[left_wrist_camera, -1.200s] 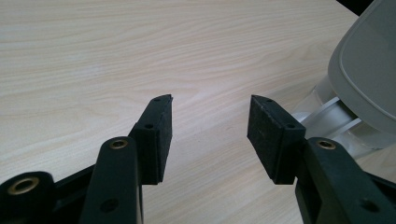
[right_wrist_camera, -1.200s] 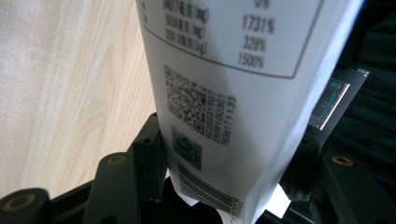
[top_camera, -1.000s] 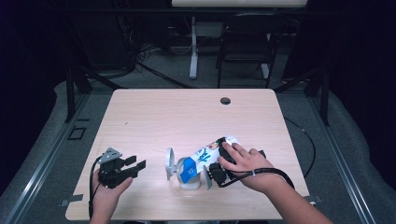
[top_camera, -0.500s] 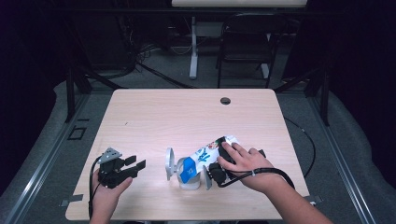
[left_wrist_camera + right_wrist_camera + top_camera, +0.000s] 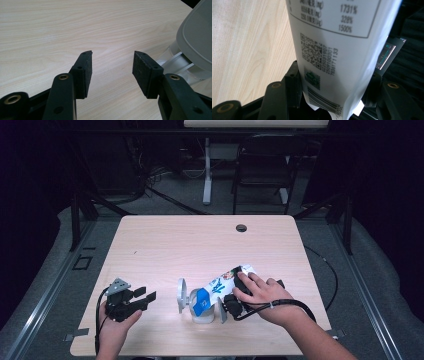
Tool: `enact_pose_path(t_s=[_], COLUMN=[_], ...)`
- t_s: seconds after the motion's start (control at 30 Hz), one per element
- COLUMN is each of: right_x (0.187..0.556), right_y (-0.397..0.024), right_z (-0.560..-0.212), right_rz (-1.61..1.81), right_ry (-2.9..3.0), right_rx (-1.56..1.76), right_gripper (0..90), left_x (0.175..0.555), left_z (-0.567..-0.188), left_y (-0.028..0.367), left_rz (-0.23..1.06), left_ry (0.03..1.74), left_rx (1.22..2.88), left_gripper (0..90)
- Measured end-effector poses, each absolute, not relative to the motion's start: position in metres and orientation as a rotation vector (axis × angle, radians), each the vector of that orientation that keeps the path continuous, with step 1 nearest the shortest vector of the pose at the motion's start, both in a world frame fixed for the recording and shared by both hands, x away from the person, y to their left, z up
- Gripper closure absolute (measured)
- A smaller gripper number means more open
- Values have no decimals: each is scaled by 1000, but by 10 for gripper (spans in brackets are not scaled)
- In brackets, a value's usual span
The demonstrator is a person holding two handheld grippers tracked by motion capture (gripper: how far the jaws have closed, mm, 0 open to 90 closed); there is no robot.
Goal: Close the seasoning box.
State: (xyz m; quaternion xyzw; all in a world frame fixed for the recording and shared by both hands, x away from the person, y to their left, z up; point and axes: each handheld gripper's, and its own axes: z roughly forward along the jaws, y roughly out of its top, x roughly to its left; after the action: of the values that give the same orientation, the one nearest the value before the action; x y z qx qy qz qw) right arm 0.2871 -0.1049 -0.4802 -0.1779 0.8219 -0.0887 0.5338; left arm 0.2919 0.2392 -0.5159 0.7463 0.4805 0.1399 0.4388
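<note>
The right gripper (image 5: 231, 304) has its jaws clamped on a white pouch (image 5: 222, 285). In the right gripper view the pouch (image 5: 337, 50) sits squeezed between both black pads, with its barcode end poking out at the bottom and a QR code and nutrition table facing the camera. The jaws have been easing a touch closer together on it just now. From the high view the pouch lies tilted, its blue-printed lower end resting on a small white-grey stand (image 5: 197, 307) near the front edge of the desk (image 5: 200, 240), and its top end up under the person's right hand (image 5: 262, 295). Whether the pouch really touches the stand's round plate I can't quite make out at that size.

The left gripper (image 5: 134, 299) is off to the left, well apart from the pouch, jaws spread wide with nothing between them. In its own view the left gripper (image 5: 112, 67) looks over bare wood, with the stand (image 5: 195, 37) at the right edge.
</note>
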Motion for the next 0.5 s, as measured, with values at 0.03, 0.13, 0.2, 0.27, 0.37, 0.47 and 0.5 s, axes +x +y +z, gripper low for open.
enact_pose_path(t_s=[0.03,0.13,0.2,0.27,0.37,0.47,0.5], right_x=[287,287,287,287,287,287,287], right_y=[-105,-105,-105,-105,-105,-105,-105], right_z=[-480,-481,-481,-482,-482,-482,-482], right_rz=[-211,-201,-199,-197,-196,-196,-196], right_ry=[1960,1963,1963,1963,1961,1959,1960], right_rx=[-424,-427,-427,-427,-429,-429,-428], right_gripper=[467,472,473,477,480,482,484], left_x=[292,292,292,292,292,292,292], left_z=[-516,-516,-516,-516,-516,-516,-516], left_y=[239,239,239,239,239,239,239], left_rz=[348,347,347,347,347,347,348], left_ry=[1195,1196,1196,1196,1197,1196,1197], left_rx=[1855,1854,1854,1853,1852,1854,1853], left_gripper=[506,506,506,506,506,506,506])
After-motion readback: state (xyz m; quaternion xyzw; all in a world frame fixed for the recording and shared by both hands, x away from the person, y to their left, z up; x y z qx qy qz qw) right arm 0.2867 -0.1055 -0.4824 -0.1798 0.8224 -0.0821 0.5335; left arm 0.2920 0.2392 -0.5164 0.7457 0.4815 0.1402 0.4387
